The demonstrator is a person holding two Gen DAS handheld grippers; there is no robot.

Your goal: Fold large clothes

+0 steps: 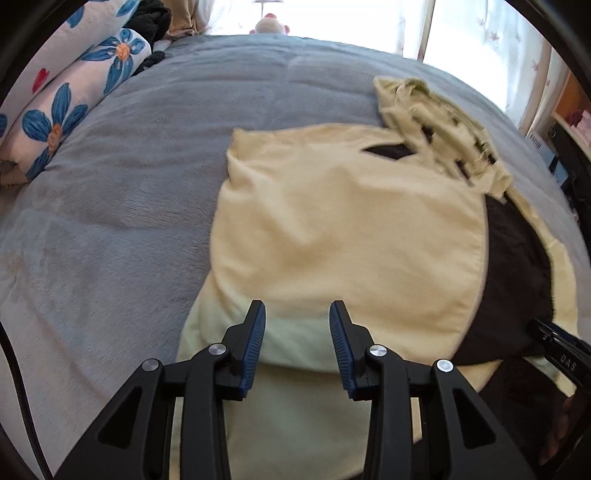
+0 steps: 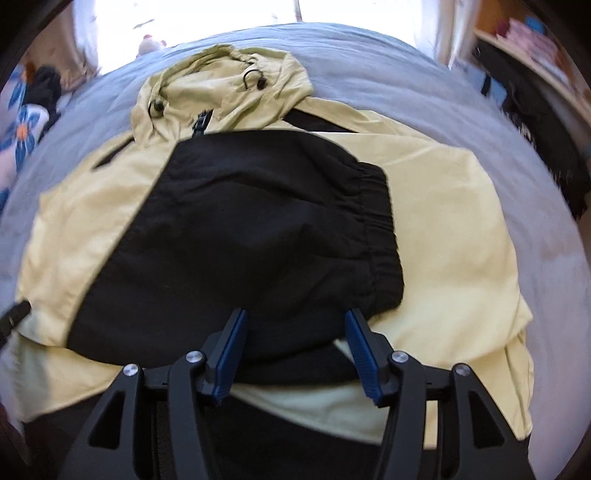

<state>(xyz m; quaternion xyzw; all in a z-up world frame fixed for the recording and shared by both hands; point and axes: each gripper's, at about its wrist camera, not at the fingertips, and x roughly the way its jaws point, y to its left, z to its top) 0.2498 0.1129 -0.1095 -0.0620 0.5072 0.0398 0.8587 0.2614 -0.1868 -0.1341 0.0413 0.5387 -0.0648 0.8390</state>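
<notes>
A pale yellow hooded jacket point(image 1: 332, 221) lies spread on the grey blanket point(image 1: 110, 221), its hood point(image 2: 221, 85) at the far end. A black sleeve point(image 2: 240, 229) is folded across the jacket body, with its elastic cuff point(image 2: 376, 206) pointing right. My left gripper point(image 1: 297, 314) hovers over the near yellow part of the jacket, jaws apart, no cloth pinched between them. My right gripper point(image 2: 295, 321) stands over the near end of the black sleeve, jaws wide and holding nothing. In the left wrist view the sleeve point(image 1: 517, 266) shows at the right.
Floral pillows point(image 1: 66, 103) and dark clothes lie at the bed's far left. A plush toy point(image 1: 271, 24) sits by the bright window. A wooden shelf point(image 2: 535, 48) and dark items stand at the right of the bed. Bare blanket stretches left of the jacket.
</notes>
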